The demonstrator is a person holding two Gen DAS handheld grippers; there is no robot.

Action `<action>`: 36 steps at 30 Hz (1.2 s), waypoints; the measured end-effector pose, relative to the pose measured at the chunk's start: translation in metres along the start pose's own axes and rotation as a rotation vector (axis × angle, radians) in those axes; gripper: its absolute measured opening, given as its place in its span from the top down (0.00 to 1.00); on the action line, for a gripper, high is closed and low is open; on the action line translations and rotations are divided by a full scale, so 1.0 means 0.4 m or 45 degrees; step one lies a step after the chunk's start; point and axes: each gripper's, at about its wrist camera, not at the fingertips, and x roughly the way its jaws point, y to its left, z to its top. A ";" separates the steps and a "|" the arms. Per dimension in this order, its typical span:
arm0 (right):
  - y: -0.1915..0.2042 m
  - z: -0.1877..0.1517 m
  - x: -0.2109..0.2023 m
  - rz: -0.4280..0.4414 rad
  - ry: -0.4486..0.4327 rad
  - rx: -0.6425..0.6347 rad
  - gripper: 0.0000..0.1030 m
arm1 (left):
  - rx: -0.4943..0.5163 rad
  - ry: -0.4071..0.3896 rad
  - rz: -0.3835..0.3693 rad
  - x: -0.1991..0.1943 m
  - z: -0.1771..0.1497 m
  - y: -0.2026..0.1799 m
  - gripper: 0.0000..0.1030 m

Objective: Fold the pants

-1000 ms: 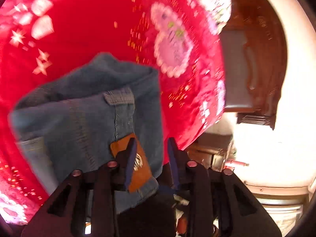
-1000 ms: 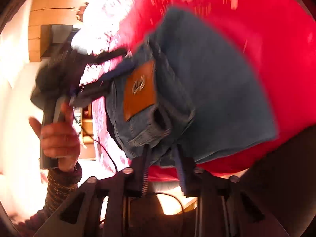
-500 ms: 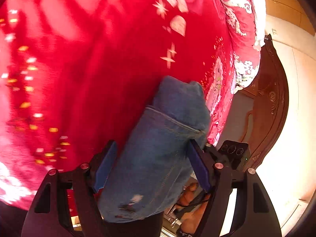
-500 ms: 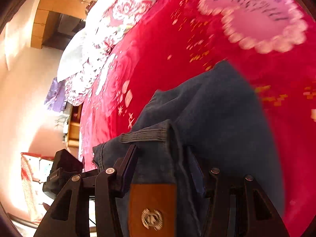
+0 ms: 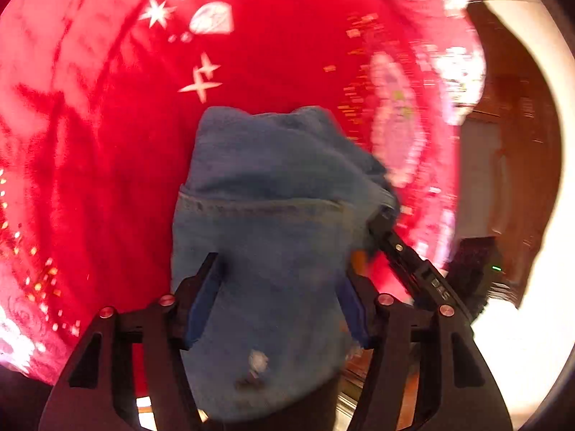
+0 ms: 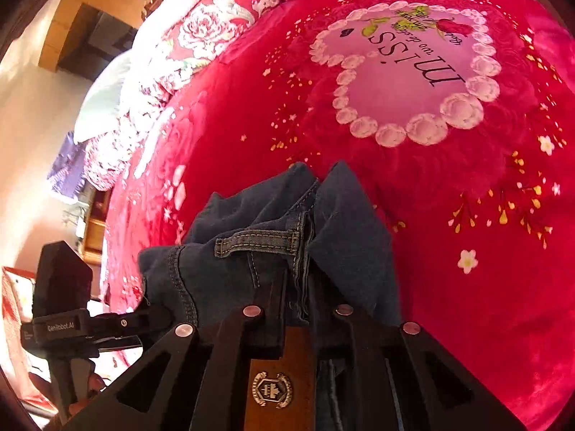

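Blue denim jeans (image 5: 273,215) are folded into a thick bundle on a red bedspread (image 5: 90,143). In the left wrist view my left gripper (image 5: 278,280) stands wide open around the bundle, with denim filling the gap between its fingers. In the right wrist view the jeans (image 6: 258,251) show a belt loop and a brown leather patch (image 6: 278,384). My right gripper (image 6: 305,294) is shut on the waistband edge. The right gripper also shows in the left wrist view (image 5: 388,226), at the bundle's right side.
The bedspread has a pink heart print (image 6: 406,72) with lettering beyond the jeans. White floral bedding (image 6: 201,36) lies at the far edge. Dark wooden furniture (image 5: 514,143) stands past the bed's right edge. The left gripper's body (image 6: 64,309) is at the bed's left edge.
My right gripper has closed from open onto the waistband. The left gripper stays open around the bundle. Both views have swung as the bundle settled on the bedspread.
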 end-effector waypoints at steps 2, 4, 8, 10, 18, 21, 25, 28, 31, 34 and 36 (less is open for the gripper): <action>-0.005 -0.007 -0.045 0.096 -0.017 0.025 0.70 | 0.022 -0.003 -0.060 -0.056 -0.029 0.026 0.41; -0.007 -0.030 -0.094 0.119 -0.029 0.016 0.47 | 0.059 -0.006 -0.036 -0.088 -0.060 0.049 0.38; -0.033 -0.091 -0.104 0.107 0.024 0.024 0.43 | 0.014 0.064 0.005 -0.036 -0.091 0.106 0.36; -0.043 -0.110 -0.082 0.069 0.021 0.038 0.43 | -0.133 0.123 -0.074 0.008 -0.087 0.146 0.36; 0.152 -0.142 0.030 0.359 0.078 -0.063 0.48 | -0.221 -0.017 -0.148 -0.098 -0.079 0.201 0.36; 0.256 -0.163 0.067 0.497 0.102 -0.119 0.50 | -0.286 -0.130 -0.157 -0.183 -0.070 0.265 0.36; 0.361 -0.204 0.132 0.677 0.314 -0.123 0.49 | -0.425 -0.318 -0.115 -0.302 -0.059 0.377 0.36; 0.351 -0.197 0.082 0.624 0.238 -0.167 0.48 | -0.420 -0.455 -0.047 -0.387 -0.050 0.392 0.36; 0.256 -0.139 0.007 0.339 0.054 -0.169 0.48 | -0.316 -0.476 -0.045 -0.385 -0.034 0.343 0.36; 0.141 -0.081 -0.038 0.113 -0.017 -0.100 0.48 | -0.126 -0.384 -0.074 -0.330 -0.031 0.237 0.36; 0.092 -0.053 -0.051 0.039 -0.024 -0.070 0.48 | 0.001 -0.249 -0.084 -0.239 -0.038 0.144 0.36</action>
